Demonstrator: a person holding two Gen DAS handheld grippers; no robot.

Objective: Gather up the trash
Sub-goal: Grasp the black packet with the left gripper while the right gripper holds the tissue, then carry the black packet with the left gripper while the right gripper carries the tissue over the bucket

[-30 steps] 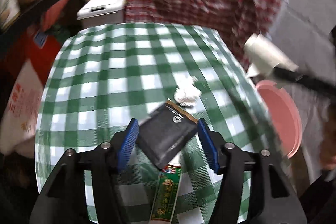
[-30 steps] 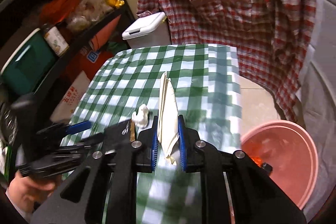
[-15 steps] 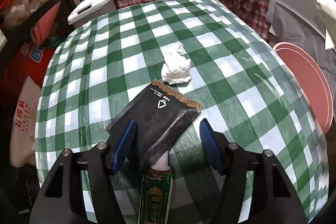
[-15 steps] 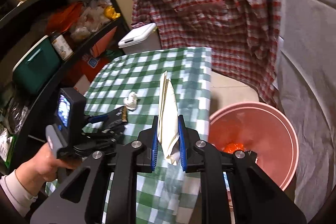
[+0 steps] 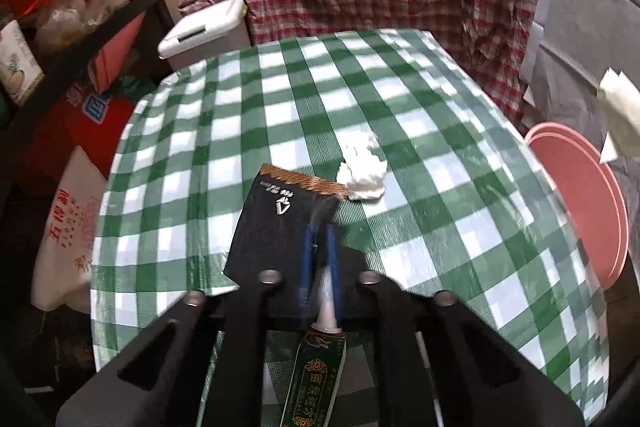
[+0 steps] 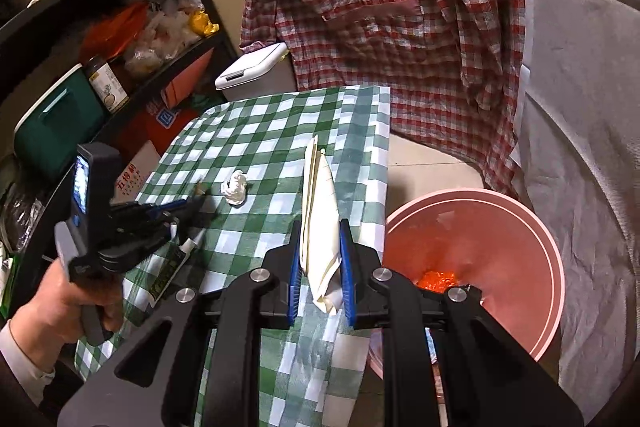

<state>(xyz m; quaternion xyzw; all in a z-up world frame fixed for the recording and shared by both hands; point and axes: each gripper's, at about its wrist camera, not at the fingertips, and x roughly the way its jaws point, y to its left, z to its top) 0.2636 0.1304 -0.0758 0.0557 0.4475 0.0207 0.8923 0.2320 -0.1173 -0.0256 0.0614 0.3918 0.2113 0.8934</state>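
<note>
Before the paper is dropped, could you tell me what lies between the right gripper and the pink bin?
Nothing. In the right wrist view the right gripper, shut on the folded paper, has only bare floor and air toward the pink bin.

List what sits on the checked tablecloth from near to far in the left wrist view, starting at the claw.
Left claw shut on the black packet → green tube lying under it, nearest the camera → crumpled white tissue just past the packet's gold edge → bare green checked tablecloth → white bin lid beyond the far edge.
</note>
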